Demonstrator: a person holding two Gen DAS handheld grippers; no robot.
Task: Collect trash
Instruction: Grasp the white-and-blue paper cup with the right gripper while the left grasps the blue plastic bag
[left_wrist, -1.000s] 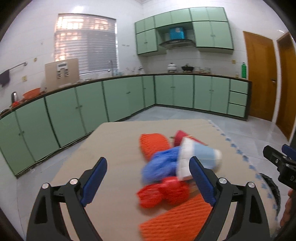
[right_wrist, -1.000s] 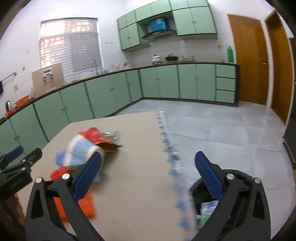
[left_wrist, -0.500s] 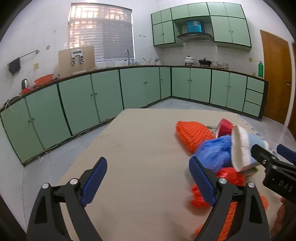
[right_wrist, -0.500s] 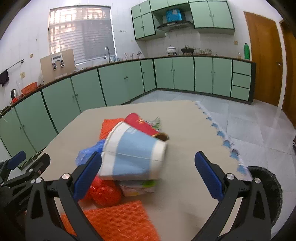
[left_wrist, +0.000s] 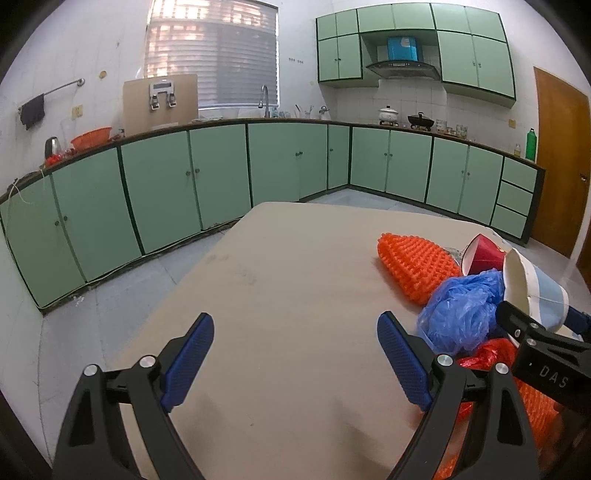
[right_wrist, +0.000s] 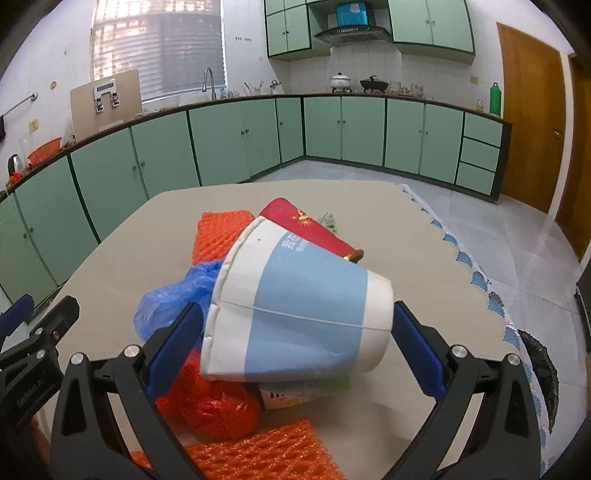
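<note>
A white and light-blue paper cup (right_wrist: 306, 295) lies on its side on top of a trash pile on the beige table (left_wrist: 280, 258). My right gripper (right_wrist: 299, 317) straddles it, one pad by the rim and one by the base. The jaws are closing, and I see no firm press. Under the cup lie a red paper cup (right_wrist: 306, 229), a crumpled blue plastic bag (right_wrist: 173, 291), orange foam netting (right_wrist: 221, 232) and a red mesh ball (right_wrist: 218, 406). My left gripper (left_wrist: 295, 325) stands open over bare table, left of the pile, with nothing between its fingers.
More orange netting (right_wrist: 258, 454) lies at the near edge of the pile. A black bin (right_wrist: 539, 365) stands on the floor past the table's right edge, which has a blue-trimmed cloth border (right_wrist: 476, 277). Green cabinets (left_wrist: 155, 192) line the walls.
Both grippers swung left and sank a little. The pile left the left gripper's span and now sits to its right. The right gripper came over the blue-white cup and its jaws narrowed.
</note>
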